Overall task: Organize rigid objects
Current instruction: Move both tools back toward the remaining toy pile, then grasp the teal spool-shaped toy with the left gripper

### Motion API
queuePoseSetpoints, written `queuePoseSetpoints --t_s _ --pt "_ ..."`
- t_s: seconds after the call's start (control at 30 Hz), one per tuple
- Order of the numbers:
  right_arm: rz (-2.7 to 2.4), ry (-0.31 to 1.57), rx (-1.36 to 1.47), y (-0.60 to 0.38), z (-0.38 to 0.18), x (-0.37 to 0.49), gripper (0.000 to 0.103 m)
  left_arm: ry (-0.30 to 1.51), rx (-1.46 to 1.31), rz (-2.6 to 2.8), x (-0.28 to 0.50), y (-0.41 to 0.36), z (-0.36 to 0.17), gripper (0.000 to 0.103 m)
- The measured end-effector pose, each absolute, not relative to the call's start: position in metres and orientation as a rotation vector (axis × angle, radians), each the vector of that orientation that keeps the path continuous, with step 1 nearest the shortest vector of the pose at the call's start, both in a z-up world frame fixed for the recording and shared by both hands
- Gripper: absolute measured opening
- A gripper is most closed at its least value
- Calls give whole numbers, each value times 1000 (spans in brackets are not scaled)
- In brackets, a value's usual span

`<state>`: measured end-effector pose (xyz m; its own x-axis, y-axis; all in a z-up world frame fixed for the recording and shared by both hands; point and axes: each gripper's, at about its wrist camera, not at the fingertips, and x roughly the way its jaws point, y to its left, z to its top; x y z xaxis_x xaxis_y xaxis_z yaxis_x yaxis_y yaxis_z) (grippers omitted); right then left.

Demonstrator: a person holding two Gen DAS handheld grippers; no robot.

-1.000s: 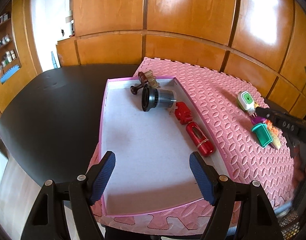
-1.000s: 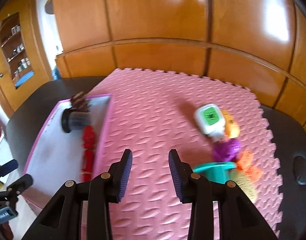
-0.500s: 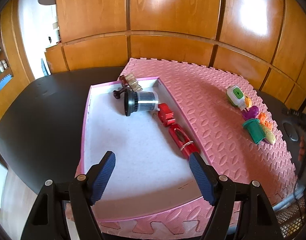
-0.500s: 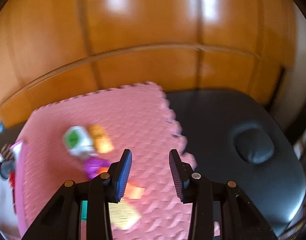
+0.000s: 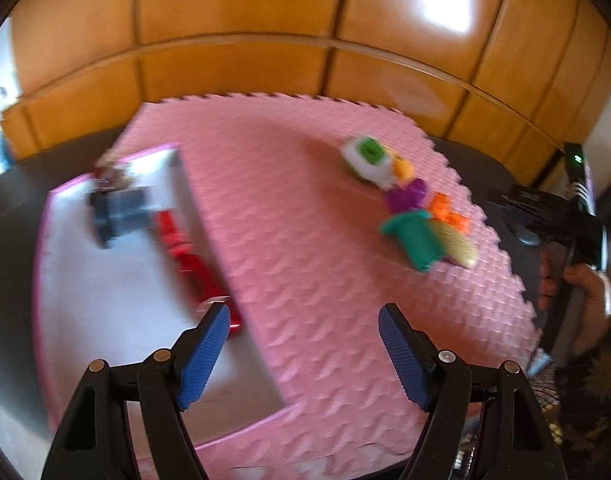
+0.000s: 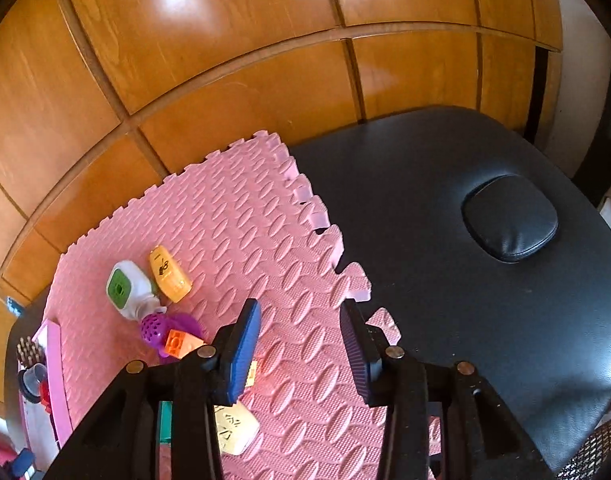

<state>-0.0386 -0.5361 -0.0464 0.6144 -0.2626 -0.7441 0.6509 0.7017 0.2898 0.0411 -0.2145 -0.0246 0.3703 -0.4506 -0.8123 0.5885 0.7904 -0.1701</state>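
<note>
On my left wrist view, the left tool (image 5: 303,344) hangs with its blue pads (image 5: 203,356) spread wide and nothing between them, above the near edge of the pink foam mat (image 5: 289,216). The picture is smeared. To the left sits the pink-rimmed tray (image 5: 85,312) with a white floor; in it I see a dark cylinder (image 5: 119,214) lying on its side, a red piece (image 5: 193,260) running along the tray's right wall, and something brownish at the far corner that I cannot make out. On the mat's right part is a cluster of toys: a white block with a green face (image 5: 365,158), a purple piece (image 5: 405,196), an orange brick (image 5: 449,212), a teal cup (image 5: 415,240) and a yellow item (image 5: 459,248), all touching or just beside each other. At the right edge a hand (image 5: 585,292) grips the black body of the other tool.

On my right wrist view, the right tool (image 6: 301,344) is narrow with its jaws opening, and only bare mat lies between them. It sits over the mat's right edge, next to the black padded table (image 6: 465,160). Left of it are the white block with a green face (image 6: 125,290), a yellow-orange capsule (image 6: 169,274) touching it, the purple piece (image 6: 161,328) and the orange brick (image 6: 181,342). A pale yellow card (image 6: 235,430) shows under the left finger (image 6: 241,350). The tray (image 6: 55,376) shows at the far left.
</note>
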Motion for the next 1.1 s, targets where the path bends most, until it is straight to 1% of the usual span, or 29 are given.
queuePoseSetpoints --t_s 0.07,0.3,0.43,0.63,0.77,0.8,0.9,0.97,1.1 --pt "-557 737 593 -536 -47 -38 41 1009 166 -706 40 -231 -28 80" --pt "-534 753 630 -538 -51 -36 41 1035 214 -749 43 -280 -41 80" --pt "-525 756 643 -538 -51 -35 41 1065 169 -770 52 -300 -47 80" --pt "-510 756 651 -538 -49 -33 42 1157 82 -815 67 -331 -59 80" --pt "-498 761 659 -538 -50 -32 42 1171 56 -799 76 -350 -68 77" --pt "-494 760 660 -538 -50 -31 42 1169 57 -793 78 -354 -70 75" --pt "-491 758 661 -537 -49 -31 42 1168 95 -775 86 -367 -80 56" --pt "-493 759 661 -538 -50 -31 42 1148 130 -760 88 -370 -86 31" --pt "-490 760 667 -539 -51 -31 42 1131 124 -765 88 -360 -85 31"
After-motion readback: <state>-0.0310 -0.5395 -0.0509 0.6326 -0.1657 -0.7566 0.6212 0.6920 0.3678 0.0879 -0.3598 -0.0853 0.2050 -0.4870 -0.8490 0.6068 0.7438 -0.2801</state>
